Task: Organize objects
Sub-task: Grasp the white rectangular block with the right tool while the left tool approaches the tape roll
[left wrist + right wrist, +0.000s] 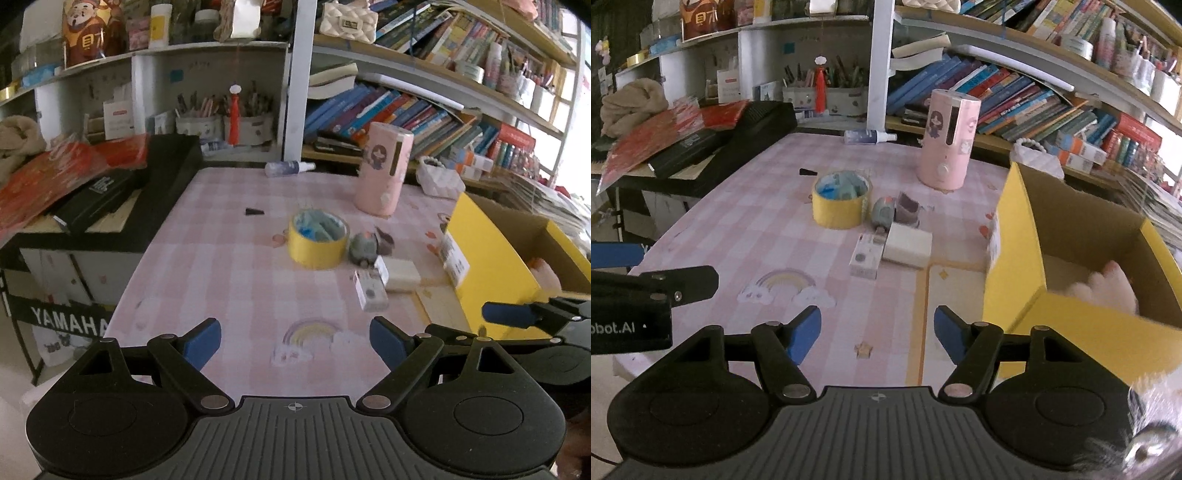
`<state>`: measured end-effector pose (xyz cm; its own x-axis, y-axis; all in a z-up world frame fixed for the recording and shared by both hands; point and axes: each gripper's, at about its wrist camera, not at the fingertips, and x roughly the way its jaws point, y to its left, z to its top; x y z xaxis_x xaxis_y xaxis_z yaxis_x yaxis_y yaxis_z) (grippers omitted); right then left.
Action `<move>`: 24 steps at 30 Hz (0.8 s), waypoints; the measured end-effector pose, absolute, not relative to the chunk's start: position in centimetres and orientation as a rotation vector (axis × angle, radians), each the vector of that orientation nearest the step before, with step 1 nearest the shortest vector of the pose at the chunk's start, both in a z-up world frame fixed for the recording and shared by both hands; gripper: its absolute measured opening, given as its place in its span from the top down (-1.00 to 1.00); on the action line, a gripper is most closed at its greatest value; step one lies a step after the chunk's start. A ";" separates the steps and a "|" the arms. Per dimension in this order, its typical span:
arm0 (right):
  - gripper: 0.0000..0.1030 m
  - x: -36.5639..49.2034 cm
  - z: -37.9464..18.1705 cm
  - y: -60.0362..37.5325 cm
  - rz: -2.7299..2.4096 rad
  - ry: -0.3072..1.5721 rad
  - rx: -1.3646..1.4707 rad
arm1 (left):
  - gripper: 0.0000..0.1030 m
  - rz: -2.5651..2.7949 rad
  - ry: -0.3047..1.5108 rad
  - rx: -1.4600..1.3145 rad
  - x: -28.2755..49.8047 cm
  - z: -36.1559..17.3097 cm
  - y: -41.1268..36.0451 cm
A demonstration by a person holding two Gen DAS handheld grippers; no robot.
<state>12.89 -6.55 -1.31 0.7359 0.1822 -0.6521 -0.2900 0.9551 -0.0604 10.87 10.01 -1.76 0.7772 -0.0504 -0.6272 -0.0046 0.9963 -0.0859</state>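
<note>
A yellow tape roll [318,238] [841,203] with blue-green items inside stands mid-table. Beside it lie a grey toy car [364,249] [883,214], a white block [399,275] [908,245] and a small white box [370,291] [866,256]. A tall pink dispenser [382,170] [947,142] stands behind them. A yellow cardboard box [491,266] [1015,254] sits at the right with something pink and fluffy [1108,288] inside. My left gripper [295,343] hangs open over the near table edge with nothing between its fingers. My right gripper [877,334] is open too, nothing between its pads, just left of the box.
A spray bottle [288,168] [868,136] and a small black piece [255,211] [808,172] lie farther back. A black keyboard case with red papers [110,184] borders the table's left. Bookshelves [1015,103] fill the back wall.
</note>
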 end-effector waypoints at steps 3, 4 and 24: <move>-0.12 15.1 -1.5 -6.6 0.254 0.695 -0.149 | -0.73 -0.013 0.681 -0.076 12.6 -1.7 9.8; -0.12 15.9 -1.7 -6.6 0.252 0.699 -0.143 | -0.73 -0.006 0.684 -0.074 13.3 -1.7 9.8; -0.30 27.9 -5.9 -6.9 0.165 0.886 -0.029 | -0.73 0.038 0.708 -0.054 20.5 -1.8 9.8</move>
